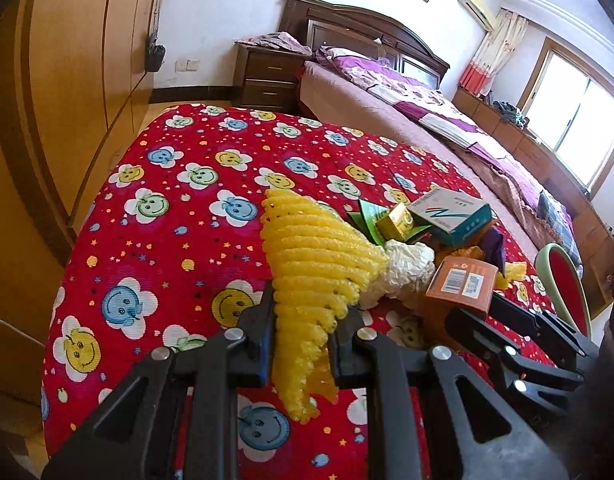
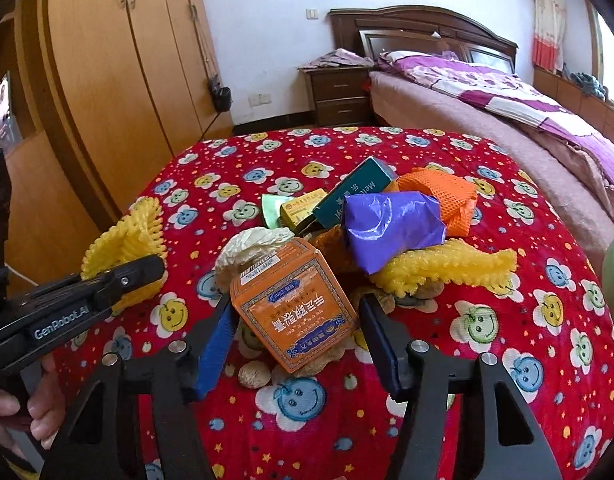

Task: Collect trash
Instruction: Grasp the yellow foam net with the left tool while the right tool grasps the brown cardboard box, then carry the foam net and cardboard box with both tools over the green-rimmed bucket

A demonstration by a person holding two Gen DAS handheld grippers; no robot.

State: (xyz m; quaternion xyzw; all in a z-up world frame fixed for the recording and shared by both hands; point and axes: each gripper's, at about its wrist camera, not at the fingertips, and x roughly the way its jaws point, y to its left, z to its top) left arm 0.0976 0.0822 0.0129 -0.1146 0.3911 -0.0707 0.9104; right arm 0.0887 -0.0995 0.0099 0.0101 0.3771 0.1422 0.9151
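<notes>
A pile of trash lies on a table with a red smiley-flower cloth [image 1: 155, 184]. My left gripper [image 1: 307, 312] is shut on a yellow foam fruit net [image 1: 311, 264], lifted left of the pile; it also shows in the right wrist view [image 2: 127, 240]. My right gripper [image 2: 299, 316] is open, its jaws on either side of an orange carton [image 2: 295, 304], which also shows in the left wrist view [image 1: 463, 284]. The pile holds a teal box [image 2: 355, 192], a small yellow box [image 2: 303, 210], purple plastic [image 2: 391, 228], an orange net [image 2: 443, 196], another yellow net [image 2: 443, 268] and crumpled white paper [image 2: 255, 246].
A wooden wardrobe [image 2: 107, 92] stands to the left. A bed [image 2: 507, 112] with purple bedding and a dark nightstand [image 2: 339, 96] lie behind the table. A chair back [image 1: 563, 280] stands at the table's right edge. Small brown scraps [image 2: 255, 374] lie under the carton.
</notes>
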